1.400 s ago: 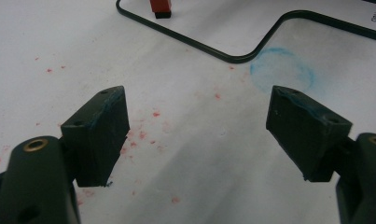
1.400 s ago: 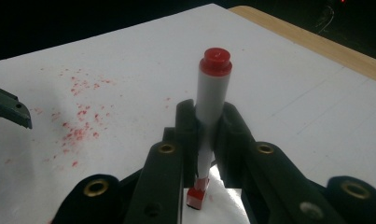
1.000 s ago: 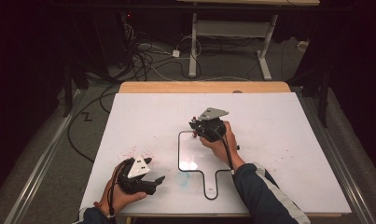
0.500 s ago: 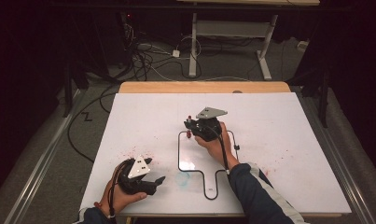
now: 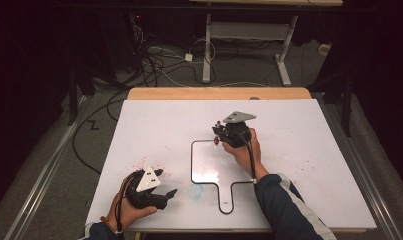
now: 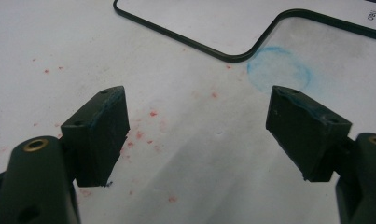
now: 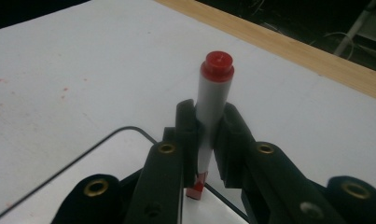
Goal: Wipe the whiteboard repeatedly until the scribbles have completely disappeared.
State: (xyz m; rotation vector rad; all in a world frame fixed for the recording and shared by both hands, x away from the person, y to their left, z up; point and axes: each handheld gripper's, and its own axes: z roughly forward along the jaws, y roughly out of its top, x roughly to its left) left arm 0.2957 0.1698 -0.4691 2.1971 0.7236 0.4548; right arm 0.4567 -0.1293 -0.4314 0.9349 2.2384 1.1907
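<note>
A person is working at a white tabletop (image 5: 299, 165) with a marker clamped in one gripper and the other gripper empty.

The tabletop is carrying a small whiteboard (image 5: 209, 167), a white panel with a thin dark rim and a handle pointing toward the near edge, lying a little nearer that edge than the middle. The left gripper (image 5: 170, 193) is resting close to the near left corner, its jaws standing wide apart with nothing between them, only red specks and a faint blue smudge (image 6: 279, 70) on the surface ahead. The right gripper (image 5: 218, 136) is hanging over the whiteboard's far right corner, jaws pinched tight on a red-capped marker (image 7: 209, 121) standing roughly upright, its lower tip seemingly at the board, though the jaws are hiding the contact.
</note>
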